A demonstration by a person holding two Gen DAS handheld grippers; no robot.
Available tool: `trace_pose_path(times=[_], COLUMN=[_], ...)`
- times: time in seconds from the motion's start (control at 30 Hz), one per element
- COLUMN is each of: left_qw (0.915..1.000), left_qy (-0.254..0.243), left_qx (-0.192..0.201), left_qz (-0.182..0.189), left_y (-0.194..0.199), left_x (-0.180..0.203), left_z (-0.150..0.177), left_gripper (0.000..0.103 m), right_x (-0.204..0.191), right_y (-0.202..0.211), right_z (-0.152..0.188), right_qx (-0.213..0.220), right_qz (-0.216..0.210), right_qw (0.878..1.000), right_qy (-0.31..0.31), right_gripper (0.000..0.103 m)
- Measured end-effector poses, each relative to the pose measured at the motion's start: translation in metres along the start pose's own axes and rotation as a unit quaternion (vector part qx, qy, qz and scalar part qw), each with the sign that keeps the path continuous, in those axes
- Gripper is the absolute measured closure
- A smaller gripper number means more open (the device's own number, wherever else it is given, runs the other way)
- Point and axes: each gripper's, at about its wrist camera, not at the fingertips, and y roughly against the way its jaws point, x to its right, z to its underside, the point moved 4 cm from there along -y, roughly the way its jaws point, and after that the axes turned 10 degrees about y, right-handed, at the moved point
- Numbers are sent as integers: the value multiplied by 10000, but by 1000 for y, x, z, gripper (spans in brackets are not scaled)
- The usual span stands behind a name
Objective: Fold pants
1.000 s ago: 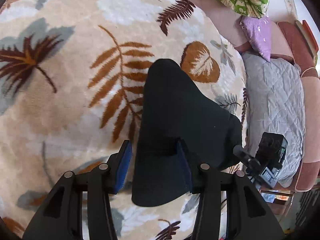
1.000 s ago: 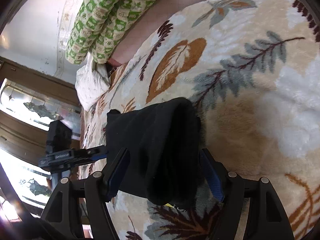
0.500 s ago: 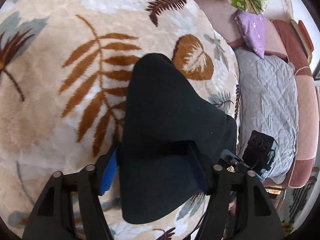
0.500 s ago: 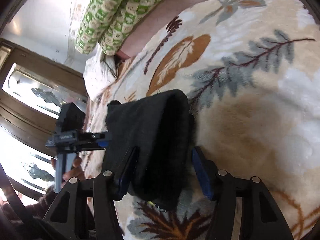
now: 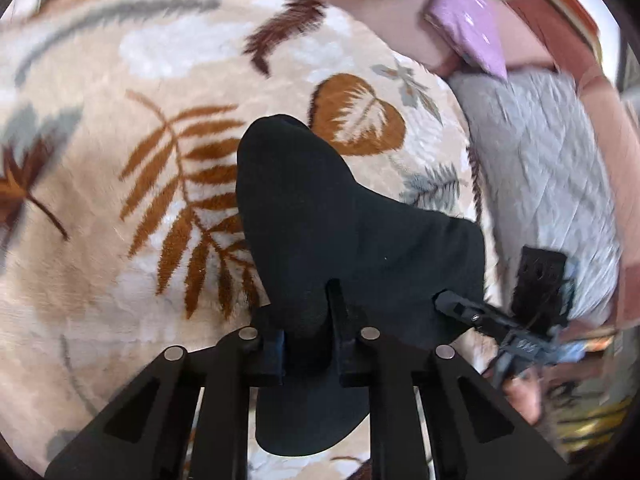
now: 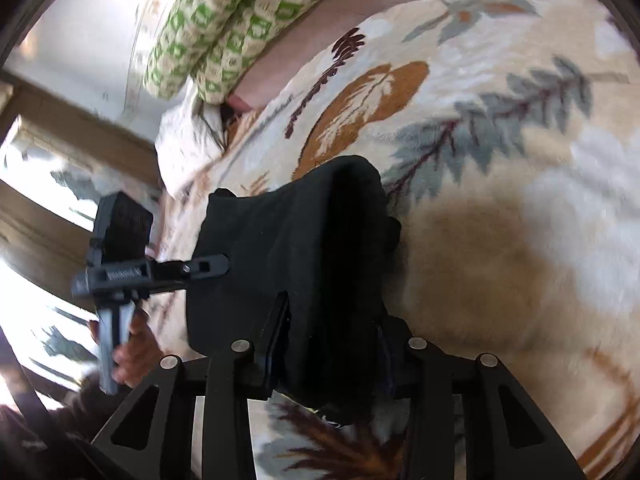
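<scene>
- We are seeing one pair of black pants [image 5: 340, 232], bunched into a single bundle.
- We are counting two grippers: the left gripper [image 5: 308, 320] and the right gripper [image 6: 332, 328].
- We are seeing one leaf-print blanket [image 5: 120, 160].
- We are counting one green-patterned pillow [image 6: 240, 12] and one purple pillow [image 5: 472, 36].
- We are seeing one grey quilt [image 5: 552, 160].
</scene>
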Motion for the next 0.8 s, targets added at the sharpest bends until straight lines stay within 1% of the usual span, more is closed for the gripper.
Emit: trace_pose_path(times=[0.07, 0.1, 0.23, 0.33, 0.47, 0.6, 0.7, 0.8], left_qw=[9996, 9995, 9997, 9994, 9987, 9969, 9953, 9940], left_qy=[-196, -224, -108, -20, 196, 436, 550, 705], left_qx=[105, 133, 146, 282, 439, 626, 698, 597], left_qz=[-165, -179, -131, -177, -185, -196, -381, -588], left_y=[7, 12, 31, 49, 79, 109, 117, 109], left_x=[7, 7, 0, -9, -31, -60, -86, -117], left_z=[7, 10, 17, 22, 18, 2, -10, -19], left_gripper=[91, 91, 91, 91, 91, 91, 91, 90], right_x=[-6, -9, -27, -47, -76, -110, -131, -143], right_y=[4, 7, 16, 13, 5, -12, -32, -64], right_z=[6, 9, 18, 23, 20, 8, -6, -15], right_qx=[75, 158, 326, 306, 459, 473, 481, 347], right_qz=[48, 57, -25, 10, -156, -321, -427, -465], right_qw=[9999, 9998, 9992, 9993, 9987, 9984, 9979, 9983], right_qy=[-50, -133, -243, -206, -185, -35, 49, 81], right_gripper=[66, 67, 67, 67, 67, 67, 67, 67])
